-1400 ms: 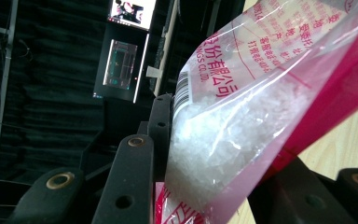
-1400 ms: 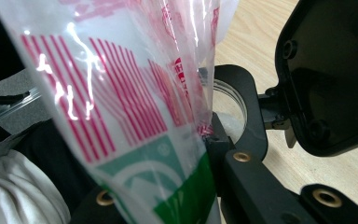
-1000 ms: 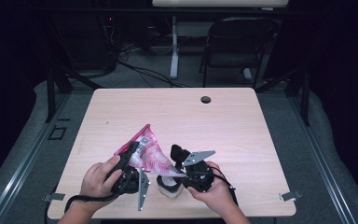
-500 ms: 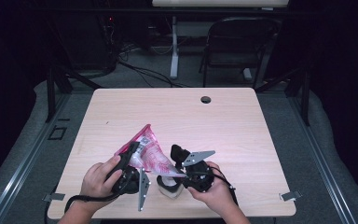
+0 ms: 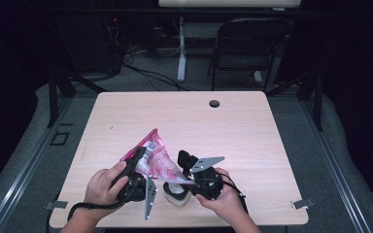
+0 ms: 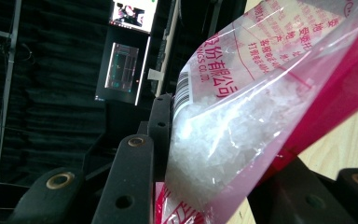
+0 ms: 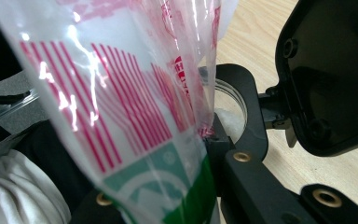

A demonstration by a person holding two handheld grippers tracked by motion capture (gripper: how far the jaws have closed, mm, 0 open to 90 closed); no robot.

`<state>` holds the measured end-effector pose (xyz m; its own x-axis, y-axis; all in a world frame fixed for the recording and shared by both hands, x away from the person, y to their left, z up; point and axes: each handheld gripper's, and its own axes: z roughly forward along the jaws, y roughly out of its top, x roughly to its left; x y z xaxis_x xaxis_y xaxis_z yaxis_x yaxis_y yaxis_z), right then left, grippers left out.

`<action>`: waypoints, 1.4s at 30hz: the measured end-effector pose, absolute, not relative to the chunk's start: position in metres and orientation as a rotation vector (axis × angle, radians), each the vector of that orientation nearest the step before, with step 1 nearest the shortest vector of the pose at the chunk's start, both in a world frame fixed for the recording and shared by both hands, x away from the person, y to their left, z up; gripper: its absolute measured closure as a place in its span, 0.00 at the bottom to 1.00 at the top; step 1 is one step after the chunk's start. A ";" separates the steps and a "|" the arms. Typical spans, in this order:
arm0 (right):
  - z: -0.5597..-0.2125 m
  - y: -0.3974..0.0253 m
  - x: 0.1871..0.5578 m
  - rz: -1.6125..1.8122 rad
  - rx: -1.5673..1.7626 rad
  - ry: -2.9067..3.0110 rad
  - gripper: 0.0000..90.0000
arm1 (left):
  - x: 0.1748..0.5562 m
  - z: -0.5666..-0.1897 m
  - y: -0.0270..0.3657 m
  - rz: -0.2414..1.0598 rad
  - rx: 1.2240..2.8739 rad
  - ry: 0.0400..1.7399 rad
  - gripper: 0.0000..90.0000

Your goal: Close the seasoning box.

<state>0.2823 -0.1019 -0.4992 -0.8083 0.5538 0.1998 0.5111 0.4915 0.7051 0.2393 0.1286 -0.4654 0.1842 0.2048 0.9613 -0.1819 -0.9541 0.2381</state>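
One bag (image 6: 279, 84) of white crystals (image 6: 214, 140).

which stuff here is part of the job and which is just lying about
In the job:
- pink plastic bag of white crystals
- small white jar under the bag's lower corner
- left tool, right tool, both at the bag

Lying about:
- folding chair behind the table
- floor cables

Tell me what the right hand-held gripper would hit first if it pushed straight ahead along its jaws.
Probably the plastic bag of white crystals: it already sits between the right hand-held gripper's jaws. Just beyond seems to be a small jar, though depth is unclear.
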 end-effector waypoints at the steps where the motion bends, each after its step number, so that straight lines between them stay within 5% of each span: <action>1: -0.499 -0.102 0.282 1.233 0.954 2.666 1.00 | 0.239 -0.465 0.129 1.833 2.166 0.022 0.78; 42: -0.499 -0.102 0.282 1.236 0.955 2.659 1.00 | 0.237 -0.463 0.127 1.834 2.155 0.022 0.78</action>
<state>0.2821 -0.1018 -0.4989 -0.8066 0.5567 0.1985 0.5106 0.4871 0.7085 0.2370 0.1268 -0.4632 0.1802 0.2105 0.9608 -0.1878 -0.9515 0.2437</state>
